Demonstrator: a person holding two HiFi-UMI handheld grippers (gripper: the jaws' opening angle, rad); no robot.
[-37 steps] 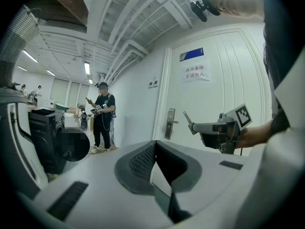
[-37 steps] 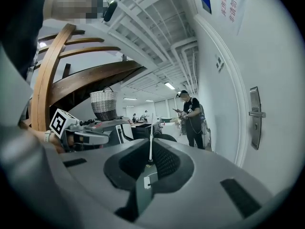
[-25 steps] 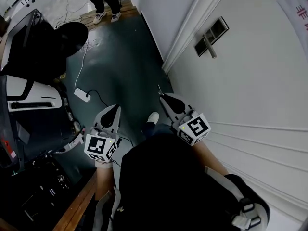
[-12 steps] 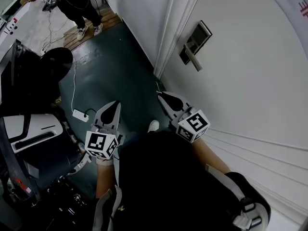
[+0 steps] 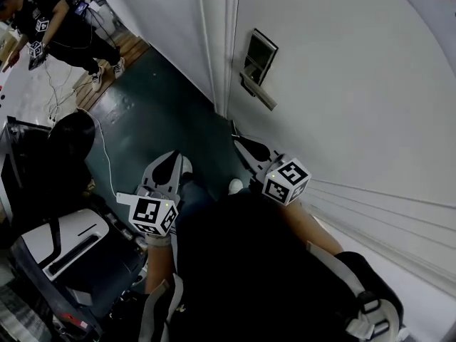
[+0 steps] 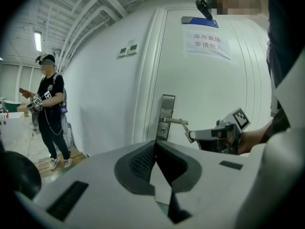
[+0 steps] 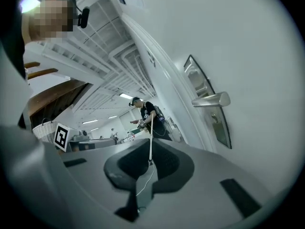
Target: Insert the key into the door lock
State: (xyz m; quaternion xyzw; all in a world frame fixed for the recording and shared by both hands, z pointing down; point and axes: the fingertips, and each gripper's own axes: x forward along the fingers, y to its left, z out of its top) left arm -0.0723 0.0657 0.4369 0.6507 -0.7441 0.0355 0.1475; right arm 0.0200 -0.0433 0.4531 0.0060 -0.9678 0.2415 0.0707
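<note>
The steel lock plate (image 5: 258, 55) with its lever handle (image 5: 260, 95) is on the white door (image 5: 356, 105), above and ahead of my right gripper (image 5: 238, 141). That gripper is shut on a thin key (image 7: 150, 147) whose blade points up past the jaws. In the right gripper view the lever handle (image 7: 210, 99) and keyhole (image 7: 214, 119) lie to the right of the key, apart from it. My left gripper (image 5: 169, 164) hangs over the dark floor, shut with nothing in it. The left gripper view shows the lock plate (image 6: 166, 123) and the key (image 6: 184, 125) just below the handle.
A person in black (image 5: 57, 27) stands at the far left with marked grippers. A white and black chair (image 5: 64, 241) and a seated dark figure (image 5: 68, 144) crowd the left. A white cable (image 5: 105, 161) runs over the floor. A paper notice (image 6: 207, 44) hangs on the door.
The head view has swung, so the lock plate and handle now sit nearer the middle. My right gripper's key tip is closer below the handle. Both grippers stay shut.
</note>
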